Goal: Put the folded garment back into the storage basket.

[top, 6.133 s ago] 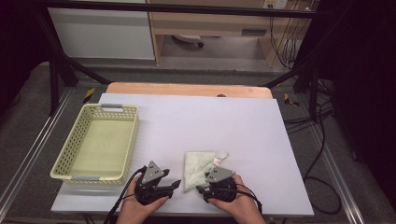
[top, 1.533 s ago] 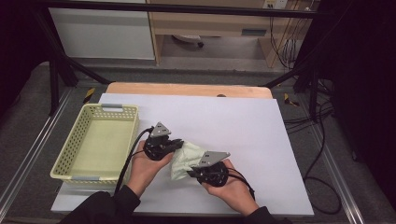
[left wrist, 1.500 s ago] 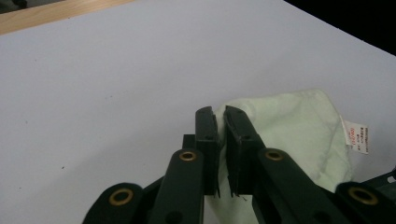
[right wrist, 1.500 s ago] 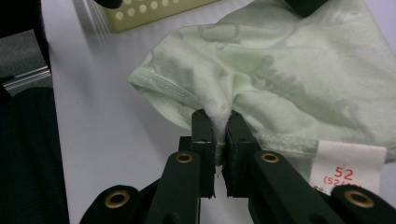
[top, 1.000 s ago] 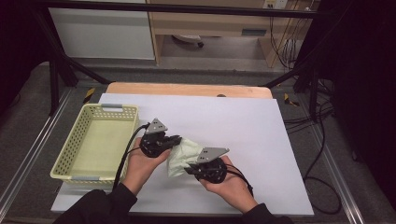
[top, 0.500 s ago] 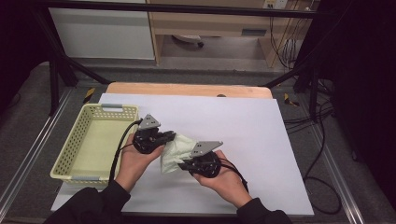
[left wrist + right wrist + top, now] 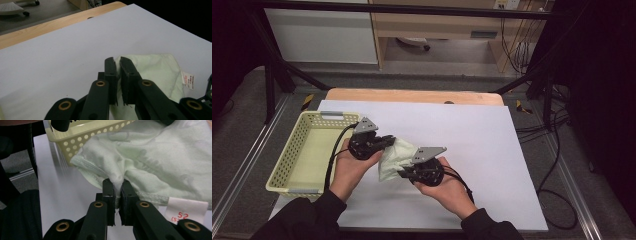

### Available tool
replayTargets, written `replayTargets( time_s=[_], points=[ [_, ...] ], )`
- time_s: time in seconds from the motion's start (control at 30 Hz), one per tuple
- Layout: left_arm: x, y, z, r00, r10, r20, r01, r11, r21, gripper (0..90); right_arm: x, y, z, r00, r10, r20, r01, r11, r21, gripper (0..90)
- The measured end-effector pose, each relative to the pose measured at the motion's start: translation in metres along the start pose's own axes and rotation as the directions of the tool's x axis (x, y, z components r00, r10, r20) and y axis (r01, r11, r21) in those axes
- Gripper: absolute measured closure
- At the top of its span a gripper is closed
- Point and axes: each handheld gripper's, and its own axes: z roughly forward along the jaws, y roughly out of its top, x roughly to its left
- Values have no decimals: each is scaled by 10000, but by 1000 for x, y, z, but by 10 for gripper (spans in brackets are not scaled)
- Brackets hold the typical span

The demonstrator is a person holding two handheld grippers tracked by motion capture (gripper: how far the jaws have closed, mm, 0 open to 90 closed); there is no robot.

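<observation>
Both grippers have carried the cloth (image 7: 394,155) up and toward the basket (image 7: 292,160).
Left gripper (image 7: 387,141) and right gripper (image 7: 404,174) each pinch a cloth edge, holding it just above the table (image 7: 492,150).

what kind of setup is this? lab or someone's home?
Probably a lab recording bench: a white-covered table inside a black frame, loose cables on the floor, and a yellow basket beside a pale green cloth.
</observation>
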Motion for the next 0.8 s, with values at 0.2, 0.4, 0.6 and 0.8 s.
replayTargets(
  time_s=[0.2, 0.4, 0.6, 0.8],
  points=[
    [4, 3, -3, 10000, 16, -51, -17, 10000, -29, 844, 0, 4, 3, 10000, 44, -42, -45, 9999, -138, 850],
    [8, 4, -4, 9998, 36, -183, -37, 10000, -21, 844, -1, 9, 4, 10000, -6, -67, 5, 9998, -215, 849],
    [8, 4, -6, 9998, 18, -180, -19, 10000, -9, 844, 0, 11, 7, 9999, -91, -79, 89, 9998, -204, 849],
    [9, 5, -7, 9998, 27, -217, -28, 10000, -40, 844, 1, 13, 6, 9999, -126, -117, 124, 9998, -176, 850]
  ],
)
